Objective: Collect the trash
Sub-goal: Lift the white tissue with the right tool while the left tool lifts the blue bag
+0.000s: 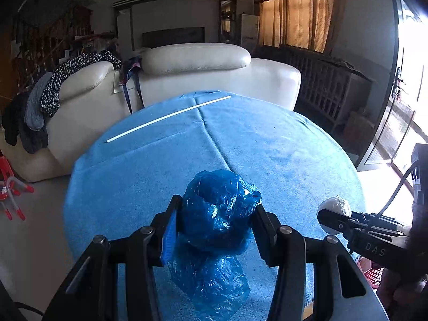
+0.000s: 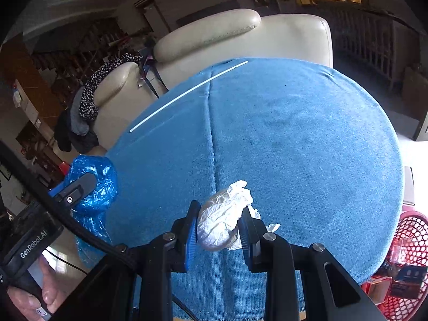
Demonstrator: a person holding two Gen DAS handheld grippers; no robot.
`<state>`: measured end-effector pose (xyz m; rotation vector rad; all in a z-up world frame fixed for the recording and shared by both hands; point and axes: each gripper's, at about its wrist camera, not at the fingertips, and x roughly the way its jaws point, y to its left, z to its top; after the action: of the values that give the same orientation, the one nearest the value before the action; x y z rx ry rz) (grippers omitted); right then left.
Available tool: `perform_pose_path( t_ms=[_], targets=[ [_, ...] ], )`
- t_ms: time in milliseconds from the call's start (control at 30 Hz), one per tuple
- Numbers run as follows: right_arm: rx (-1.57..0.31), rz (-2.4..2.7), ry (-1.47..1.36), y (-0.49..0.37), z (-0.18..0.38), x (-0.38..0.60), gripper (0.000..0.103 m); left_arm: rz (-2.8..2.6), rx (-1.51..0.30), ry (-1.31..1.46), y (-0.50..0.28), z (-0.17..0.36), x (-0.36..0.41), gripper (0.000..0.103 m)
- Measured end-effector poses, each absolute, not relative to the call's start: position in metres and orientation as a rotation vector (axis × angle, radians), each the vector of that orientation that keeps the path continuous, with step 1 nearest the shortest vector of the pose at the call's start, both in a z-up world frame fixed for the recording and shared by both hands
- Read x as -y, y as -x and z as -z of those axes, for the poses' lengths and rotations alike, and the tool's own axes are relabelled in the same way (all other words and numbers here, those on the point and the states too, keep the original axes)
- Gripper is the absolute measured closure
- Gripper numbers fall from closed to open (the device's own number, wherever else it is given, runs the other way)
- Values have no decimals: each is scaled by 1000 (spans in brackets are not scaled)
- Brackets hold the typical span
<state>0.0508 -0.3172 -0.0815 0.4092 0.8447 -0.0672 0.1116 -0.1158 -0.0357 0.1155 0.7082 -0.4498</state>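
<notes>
1. Nearest the left wrist camera, the left gripper [image 1: 216, 211] is clamping a crumpled blue plastic bag [image 1: 218, 211] between its two fingers, the pads pressing into both sides of the bundle.
2. A loose tail of the same bag is hanging down below the fingers, over the near part of the blue tablecloth [image 1: 281, 144].
3. Nearest the right wrist camera, the right gripper [image 2: 219, 224] is pinching a wad of white crumpled paper [image 2: 220, 222], its jaws drawn tight on the wad.
4. A twisted end of the paper is sticking up on the far side of the fingers, and a small scrap is poking out to the right of the right-hand finger.
5. Both pieces of trash are being held off the cloth, above the near edge of the round table, the blue bag to the left and the white wad to the right, well apart.
6. A person's hand [image 2: 40, 294] is gripping the handle of the left gripper at the lower left of the right wrist view.
7. A thin white stick [image 1: 168, 119] is lying on the far left part of the tablecloth, crossing the cloth's centre crease.
8. A red mesh basket [image 2: 409, 240] is sitting on the floor just beside the table's near right edge, with some boxes showing inside it.
9. A cream leather sofa [image 1: 192, 58] is standing beyond the table's far edge, with dark and spotted clothes [image 1: 67, 77] draped over its left end.
</notes>
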Motion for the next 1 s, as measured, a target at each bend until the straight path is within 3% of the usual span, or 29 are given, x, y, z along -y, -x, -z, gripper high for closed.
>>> perform_pose_path(
  t_ms=[1000],
  targets=[
    [-783,105,-465,-7,70,353,73,516,-629,-184,-72,8,150,51]
  ],
)
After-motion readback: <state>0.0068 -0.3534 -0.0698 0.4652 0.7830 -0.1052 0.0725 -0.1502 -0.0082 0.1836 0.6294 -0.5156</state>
